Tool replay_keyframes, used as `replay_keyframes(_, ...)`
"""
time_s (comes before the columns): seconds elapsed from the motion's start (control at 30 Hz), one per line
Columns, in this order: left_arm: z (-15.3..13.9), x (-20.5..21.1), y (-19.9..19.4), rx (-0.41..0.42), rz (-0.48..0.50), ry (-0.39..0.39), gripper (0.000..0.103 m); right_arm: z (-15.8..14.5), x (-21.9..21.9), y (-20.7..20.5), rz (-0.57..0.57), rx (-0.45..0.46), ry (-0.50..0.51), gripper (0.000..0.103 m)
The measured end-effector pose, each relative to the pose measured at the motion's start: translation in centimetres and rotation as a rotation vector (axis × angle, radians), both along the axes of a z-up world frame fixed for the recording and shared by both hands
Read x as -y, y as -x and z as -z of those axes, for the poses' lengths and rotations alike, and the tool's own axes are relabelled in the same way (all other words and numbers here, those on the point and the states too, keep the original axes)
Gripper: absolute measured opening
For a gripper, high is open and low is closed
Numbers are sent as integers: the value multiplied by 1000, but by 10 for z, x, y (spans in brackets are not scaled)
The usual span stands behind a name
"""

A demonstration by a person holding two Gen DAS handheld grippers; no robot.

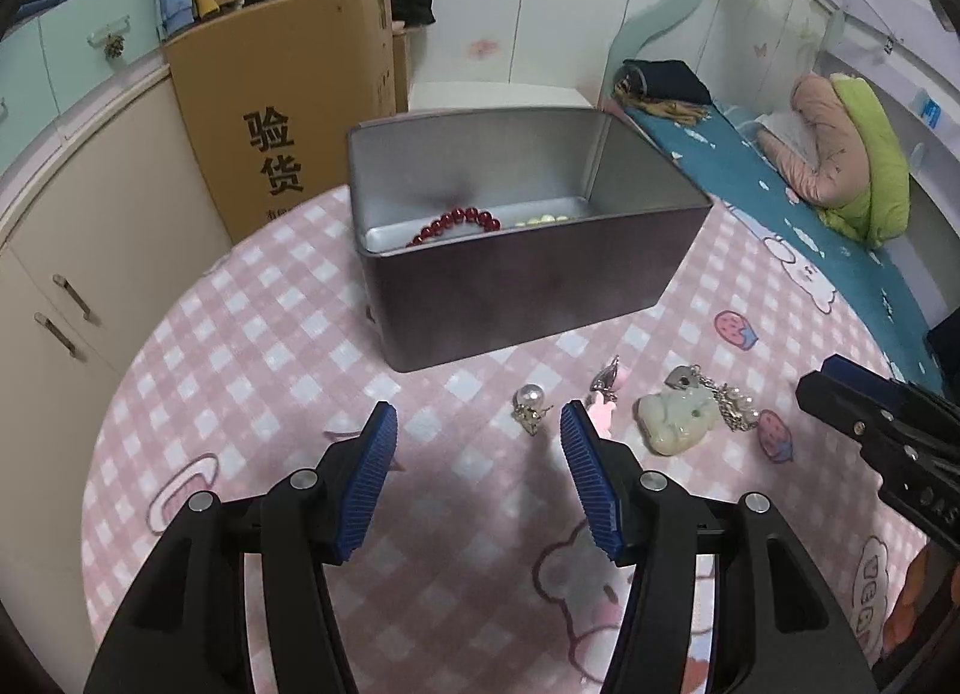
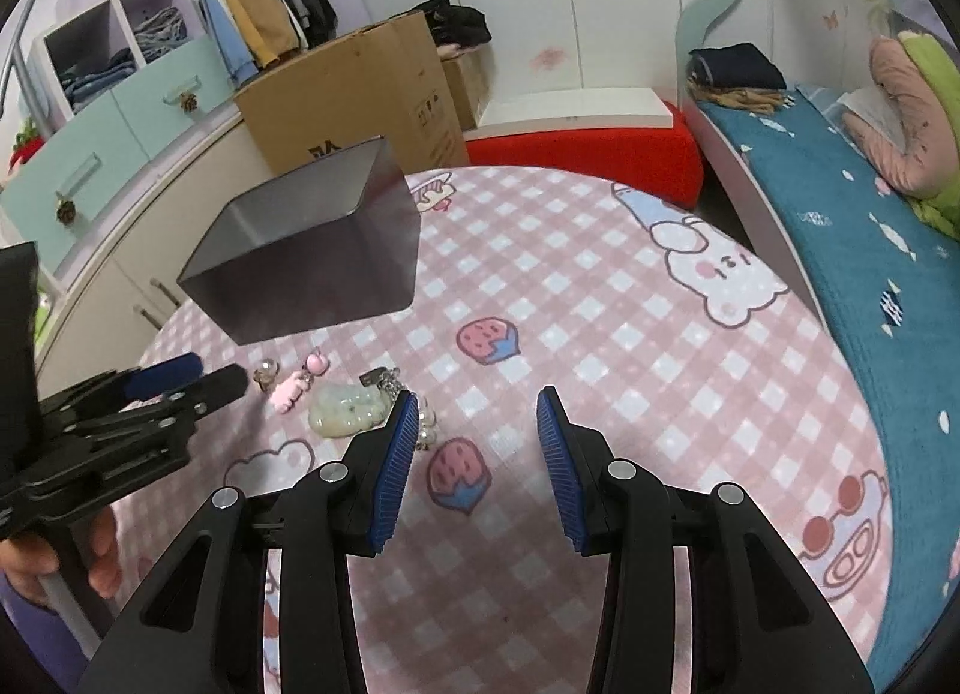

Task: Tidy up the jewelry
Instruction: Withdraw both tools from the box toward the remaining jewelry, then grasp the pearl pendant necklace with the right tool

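A dark metal box stands open on the pink checked cloth and holds a red bead bracelet and pale beads. In front of it lie a pearl earring, a silver clip with a pink charm, and a pale jade pendant on a pearl chain. My left gripper is open and empty, just short of the earring. My right gripper is open and empty, its left pad beside the pendant and the chain. The box stands further back in the right wrist view.
A cardboard carton stands behind the table beside cream cupboards. A bed with a teal blanket runs along the right. A red cushion lies beyond the table's far edge. The right gripper's tip reaches in from the right.
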State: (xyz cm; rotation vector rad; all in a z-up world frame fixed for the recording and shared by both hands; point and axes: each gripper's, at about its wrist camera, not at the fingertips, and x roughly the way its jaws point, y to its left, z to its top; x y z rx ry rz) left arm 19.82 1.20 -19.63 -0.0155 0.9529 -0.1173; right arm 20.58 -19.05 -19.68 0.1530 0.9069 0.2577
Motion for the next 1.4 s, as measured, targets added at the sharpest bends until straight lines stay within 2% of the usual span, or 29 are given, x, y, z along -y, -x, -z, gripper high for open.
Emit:
replay_keyframes(0.1,5,4,-7,-7,4,-7,55,3,0,-2,-6,-2,-4,41)
replay_keyframes(0.2,9,7,-11,-20,11,-9,53,4,-2,-4,-9,-1,-2,50)
replay_keyframes(0.27,11,10,-13,-18,12,-29,52,5,-4,-6,-16,-2,5,51)
replay_keyframes(0.3,12,11,-13,-12,14,-51,46,5,-4,-6,-19,-3,7,51)
replay_keyframes(0.37,11,12,-13,-1,16,-71,26,7,-6,-7,-26,-4,19,51)
replay_keyframes(0.5,10,9,-14,3,2,-72,12,10,-12,-6,-44,-9,46,51)
replay_keyframes(0.63,9,0,-13,-6,-8,-46,9,15,-20,-6,-64,-18,82,51)
replay_keyframes(0.93,3,-15,-3,-7,-10,8,9,19,-39,-7,-94,-4,184,49)
replay_keyframes(0.97,1,-16,-1,-6,-9,16,9,19,-40,-7,-95,-2,193,46)
replay_keyframes(1.03,-1,-19,1,-2,-7,27,9,19,-42,-7,-108,6,202,30)
replay_keyframes(1.07,-2,-20,2,-1,-1,31,9,19,-44,-7,-116,4,200,28)
replay_keyframes(1.17,-8,-22,6,7,4,44,9,17,-49,-7,-141,-16,192,13)
replay_keyframes(1.2,-10,-23,8,10,6,49,9,16,-49,-6,-146,-25,186,10)
replay_keyframes(1.4,-29,-21,18,37,29,76,9,-5,-48,4,-148,-2,143,10)
